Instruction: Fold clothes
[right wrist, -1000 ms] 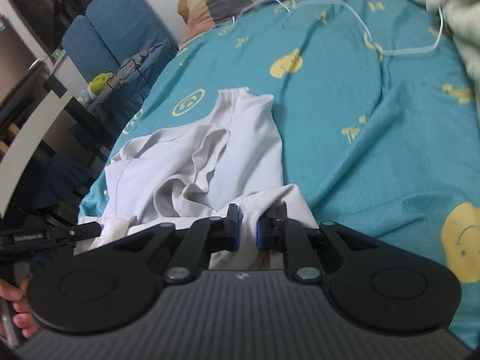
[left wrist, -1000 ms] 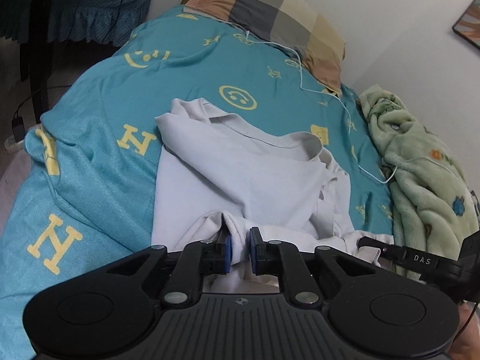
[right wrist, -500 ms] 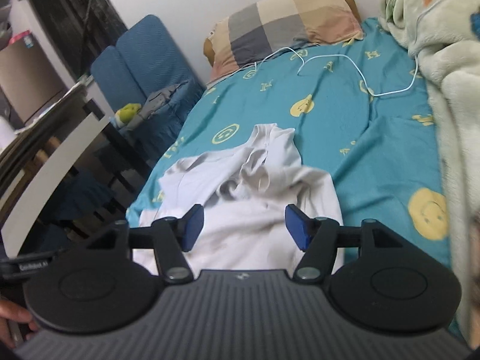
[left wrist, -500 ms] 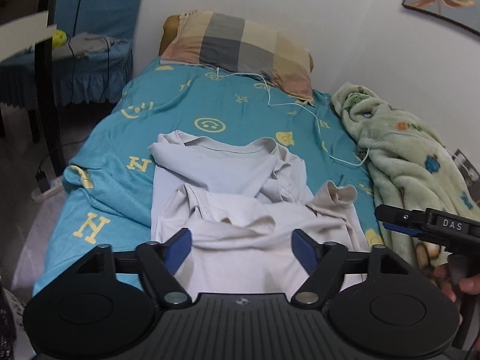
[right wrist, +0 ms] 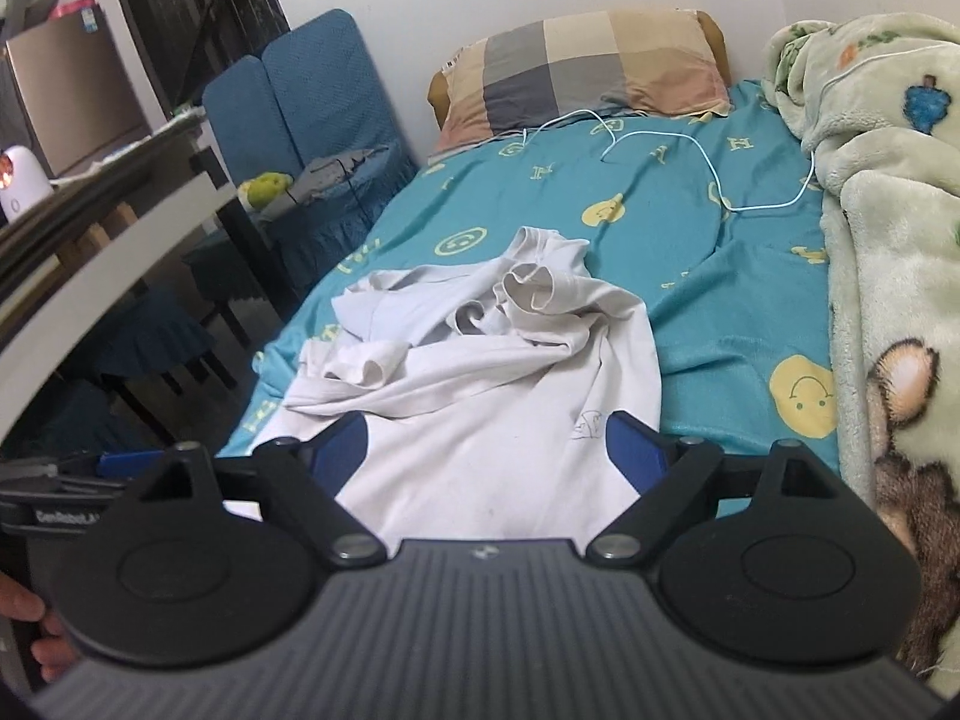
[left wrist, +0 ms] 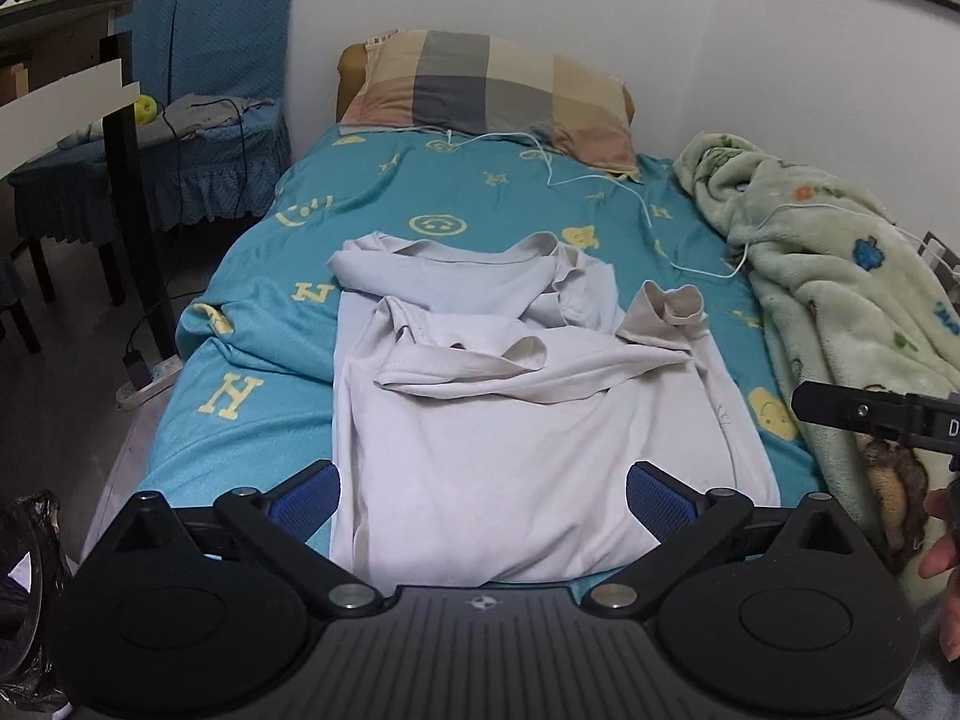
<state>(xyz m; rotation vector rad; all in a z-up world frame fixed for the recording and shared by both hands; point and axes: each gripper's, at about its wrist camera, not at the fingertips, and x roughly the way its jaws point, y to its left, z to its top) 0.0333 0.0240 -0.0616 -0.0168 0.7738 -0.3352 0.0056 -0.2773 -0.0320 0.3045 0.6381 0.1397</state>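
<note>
Nearest: the left gripper (left wrist: 483, 495) has its jaws wide apart w/ nothing pinched; they have just been opening. Its blue pads (left wrist: 306, 495) sit one on each side of the near end of the shirt, above it. The right gripper (right wrist: 489, 447) is also wide, empty, jaws just been opening too. In the left view it pokes in at the right edge, w/ some fingers (left wrist: 939, 558) of the person below it.

Next: the white shirt (left wrist: 528, 420) lies on the teal bed sheet (left wrist: 372, 192), about in the middle of the bed. Its near part is flat. Its far part is bunched, w/ a sleeve (left wrist: 462, 360) folded across it & another sleeve end (left wrist: 675, 306) sticking up on the right.

Right side: a fluffy green blanket (left wrist: 840, 276) heaped by the wall.

Further: a thin white cable (left wrist: 648, 210) snakes over the sheet.

Far end: a checked pillow (left wrist: 492, 90) by the wall. Left of the bed stand blue chairs (left wrist: 222, 78).
</note>
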